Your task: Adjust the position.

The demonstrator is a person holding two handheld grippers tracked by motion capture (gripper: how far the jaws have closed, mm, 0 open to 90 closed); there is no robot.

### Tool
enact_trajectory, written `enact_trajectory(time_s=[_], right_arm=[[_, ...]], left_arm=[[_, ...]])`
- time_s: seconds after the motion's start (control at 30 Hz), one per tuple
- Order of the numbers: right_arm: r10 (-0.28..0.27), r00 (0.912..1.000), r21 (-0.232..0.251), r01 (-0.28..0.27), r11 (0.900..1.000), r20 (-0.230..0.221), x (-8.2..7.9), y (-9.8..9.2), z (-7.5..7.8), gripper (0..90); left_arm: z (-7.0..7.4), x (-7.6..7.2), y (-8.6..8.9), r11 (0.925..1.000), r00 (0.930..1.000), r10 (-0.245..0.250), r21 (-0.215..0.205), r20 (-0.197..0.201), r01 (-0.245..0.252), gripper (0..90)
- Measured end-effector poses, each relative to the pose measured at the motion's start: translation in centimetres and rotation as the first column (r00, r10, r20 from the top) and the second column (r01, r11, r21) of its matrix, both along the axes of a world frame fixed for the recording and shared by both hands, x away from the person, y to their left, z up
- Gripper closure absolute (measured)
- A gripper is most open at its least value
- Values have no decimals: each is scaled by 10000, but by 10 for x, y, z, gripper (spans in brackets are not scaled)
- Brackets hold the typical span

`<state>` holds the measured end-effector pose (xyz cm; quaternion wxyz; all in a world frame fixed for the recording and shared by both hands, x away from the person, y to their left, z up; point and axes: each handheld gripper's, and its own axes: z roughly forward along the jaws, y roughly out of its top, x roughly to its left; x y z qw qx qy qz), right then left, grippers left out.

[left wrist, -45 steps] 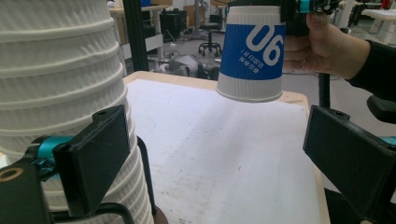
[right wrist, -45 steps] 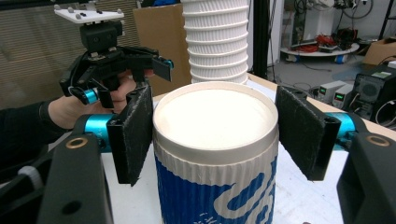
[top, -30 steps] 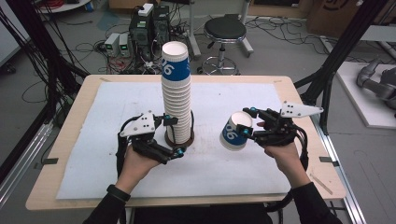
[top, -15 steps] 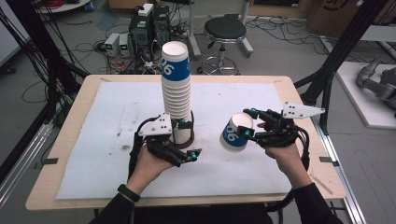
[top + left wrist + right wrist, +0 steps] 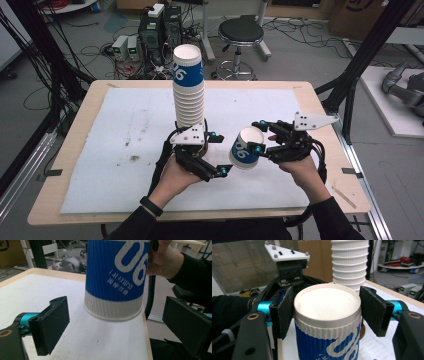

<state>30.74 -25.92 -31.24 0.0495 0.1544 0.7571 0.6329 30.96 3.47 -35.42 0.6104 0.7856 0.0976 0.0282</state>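
Note:
A tall stack of blue-and-white paper cups (image 5: 189, 90) stands at the middle of the table, and its white ribbed rims (image 5: 350, 262) rise behind my right gripper. My right gripper (image 5: 257, 136) (image 5: 328, 310) is shut on a single blue cup (image 5: 245, 148) (image 5: 327, 322), holding it tilted above the mat to the right of the stack. My left gripper (image 5: 222, 154) (image 5: 113, 312) is open just in front of the stack's foot and points at that cup (image 5: 115, 277). Its jaws stand wide on either side of the cup's lower end without touching it.
A white mat (image 5: 125, 125) covers most of the wooden table (image 5: 75, 215). A black stool (image 5: 241, 32) and electronics boxes (image 5: 155, 25) sit on the floor behind. Black frame posts (image 5: 350, 95) stand at the table's right corner.
My left gripper has moved right, from the stack's left side to its front, close to the held cup. The right gripper and its cup have stayed put.

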Motion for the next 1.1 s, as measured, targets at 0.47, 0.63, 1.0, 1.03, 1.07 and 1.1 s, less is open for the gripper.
enact_trajectory(time_s=[0.47,0.63,1.0,1.03,1.07,1.1], right_arm=[[385,9992,-70,-386,9992,-130,-2,11,-3,311],[462,9988,-63,-463,9989,-150,-2,13,-3,311],[394,9991,63,-393,9992,-162,-1,11,-3,312],[413,9990,73,-412,9991,-171,-1,11,-3,312],[415,9989,69,-414,9991,-211,-1,11,-3,311],[418,9989,75,-417,9991,-224,-1,11,-4,311]], left_arm=[[-11,5,-26,9993,9985,-377,24,-385,378,73],[-13,7,-29,9995,9983,-312,36,-501,314,73],[-16,10,-30,9990,9973,-429,58,-600,433,149],[-16,10,-30,9991,9974,-416,72,-595,421,149],[-16,10,-30,9989,9974,-440,110,-573,447,151],[-16,10,-30,9988,9975,-449,146,-550,458,155]])
